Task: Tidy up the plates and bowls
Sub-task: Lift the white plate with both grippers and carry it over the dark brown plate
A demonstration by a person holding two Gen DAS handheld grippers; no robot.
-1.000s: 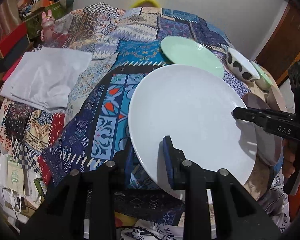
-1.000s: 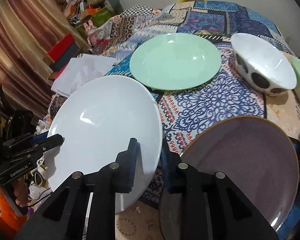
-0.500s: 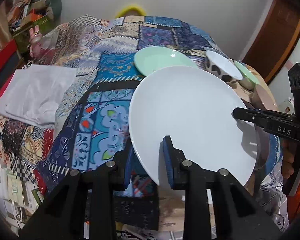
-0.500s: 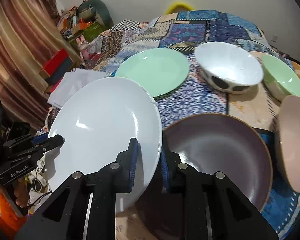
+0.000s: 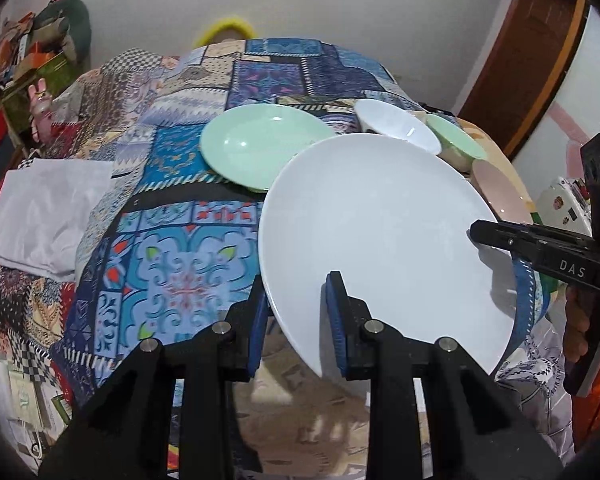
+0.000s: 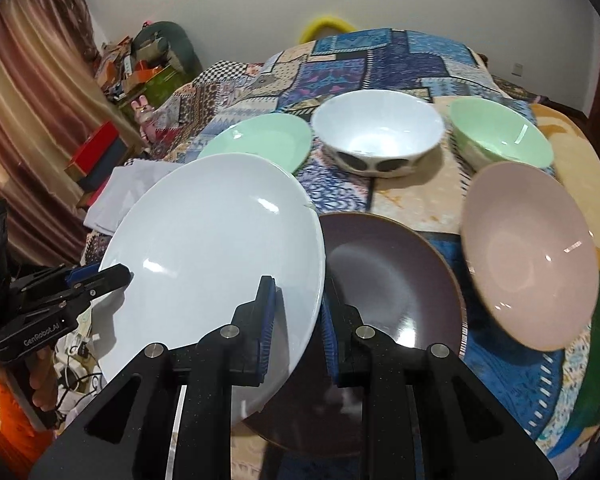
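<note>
**Both claws carry the white plate above the dark one**

Our left claw [image 5: 296,320] is clamped narrow on the near rim of the white plate [image 5: 380,232], and our right claw [image 6: 296,320] pinches the opposite rim, entering the left view from 3 o'clock. We hold the plate tilted, clear of the patterned cloth [image 5: 180,272] over the surface below, whether counter or bed we cannot tell.

The risk, as we judge it, is the thin hold: each claw grips only the smooth edge, so if our hands drift apart or twist unevenly, the plate could slip and drop.

From the right claw, the dark plate [image 6: 400,280] lies just beyond, towards 1 o'clock, and the pink bowl [image 6: 532,256] at 2 o'clock. The spotted white bowl [image 6: 376,136] sits at 12, the green bowl [image 6: 500,140] at 1, and the green plate [image 6: 264,140] at 11.
</note>
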